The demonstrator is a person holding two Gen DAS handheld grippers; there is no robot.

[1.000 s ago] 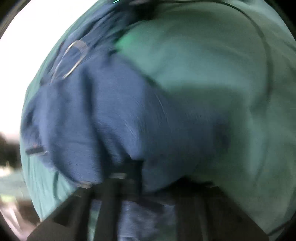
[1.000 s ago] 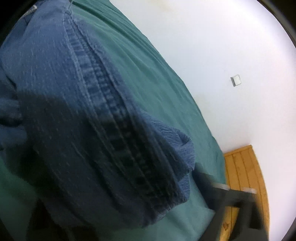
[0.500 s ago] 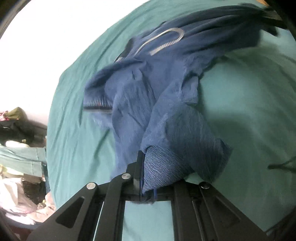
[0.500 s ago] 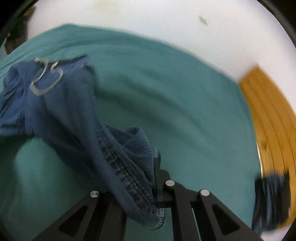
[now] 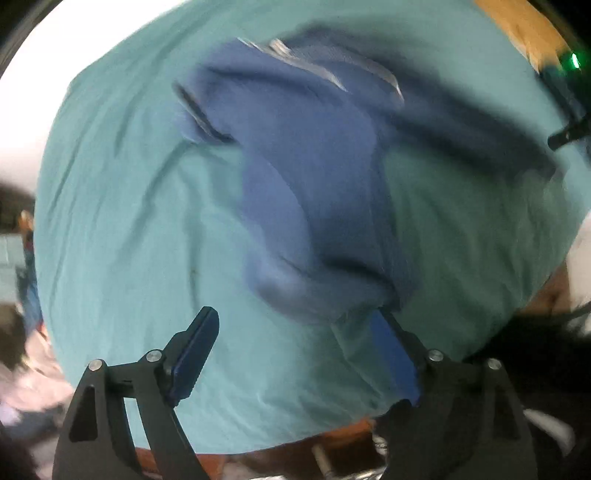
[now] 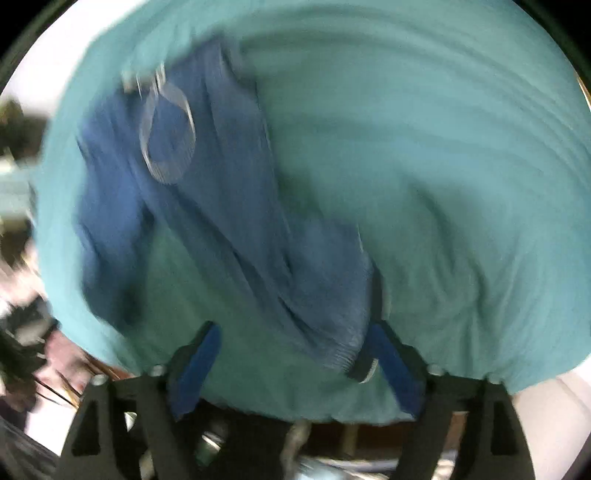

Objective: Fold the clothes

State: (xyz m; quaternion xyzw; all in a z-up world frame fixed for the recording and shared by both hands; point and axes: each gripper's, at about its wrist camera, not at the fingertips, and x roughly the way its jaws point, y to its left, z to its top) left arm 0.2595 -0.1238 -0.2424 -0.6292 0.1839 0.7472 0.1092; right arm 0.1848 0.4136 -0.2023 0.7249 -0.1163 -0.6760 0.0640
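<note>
A blue garment (image 5: 314, 173) lies crumpled on a teal sheet (image 5: 129, 229), with a pale neck band at its far end. It also shows in the right wrist view (image 6: 236, 229), blurred. My left gripper (image 5: 295, 328) is open, its fingers wide apart, with the garment's near end just beyond the right finger (image 5: 391, 350). My right gripper (image 6: 291, 343) is open too, and the garment's ribbed near edge lies between its fingers, beside the right finger (image 6: 391, 365).
The teal sheet (image 6: 443, 184) covers a bed whose near edge runs just behind both grippers. Clutter and clothes (image 5: 22, 369) sit off the left side. A wooden board (image 5: 524, 29) shows at the far right.
Both grippers were shut on the garment and held it up; now both are open and the garment has dropped onto the sheet. Both views have swung and pulled back.
</note>
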